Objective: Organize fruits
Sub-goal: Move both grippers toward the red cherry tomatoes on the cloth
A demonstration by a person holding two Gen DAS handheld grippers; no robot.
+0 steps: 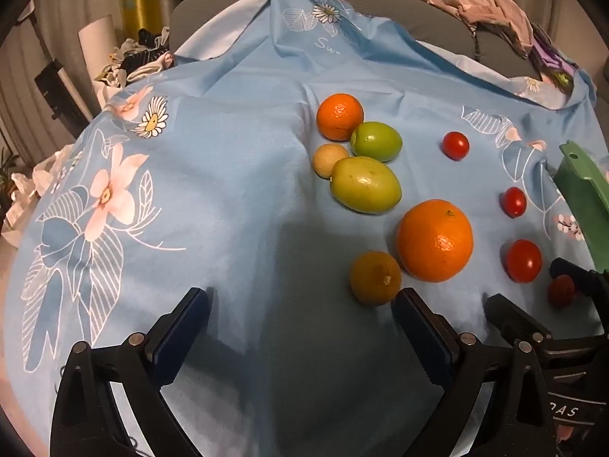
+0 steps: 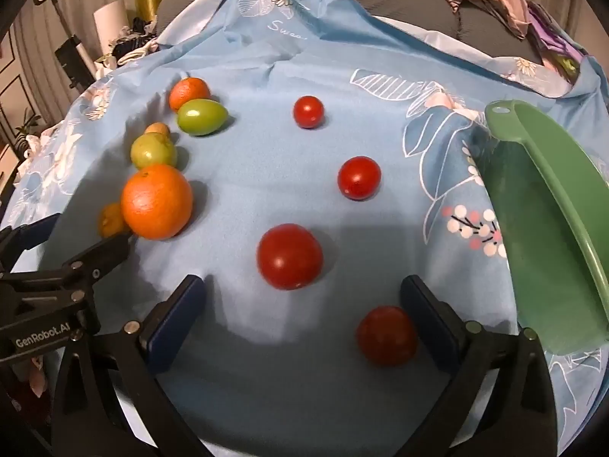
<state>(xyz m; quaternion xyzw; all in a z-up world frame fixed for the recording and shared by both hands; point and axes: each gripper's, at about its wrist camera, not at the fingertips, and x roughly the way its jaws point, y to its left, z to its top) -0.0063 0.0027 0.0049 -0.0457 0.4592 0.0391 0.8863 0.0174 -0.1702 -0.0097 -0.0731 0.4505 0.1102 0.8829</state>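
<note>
Both grippers' fingers [image 2: 186, 304] spread over fruits (nothing held).

Four red tomatoes [image 2: 290, 256] dot the blue floral cloth [image 2: 266, 175] between a green basin [image 2: 548, 198] and clustered oranges [image 2: 157, 201] (right gripper [image 2: 304, 316] spread wide, empty).

oranges [image 1: 434, 240], green fruits [image 1: 365, 184] clustered; tomatoes [image 2: 290, 256] apart

1. The blue flowered cloth [image 2: 266, 175] looks soft and matt, lightly creased.
2. The tomatoes [image 2: 290, 256] have smooth, glossy skins.
3. The big orange [image 1: 434, 240] is shiny and finely dimpled.
4. The green tray [image 2: 548, 205] is smooth, dull plastic.
5. The right claw [image 2: 304, 316] is matt black plastic with blue pads [image 2: 177, 318] and metal pins.
</note>
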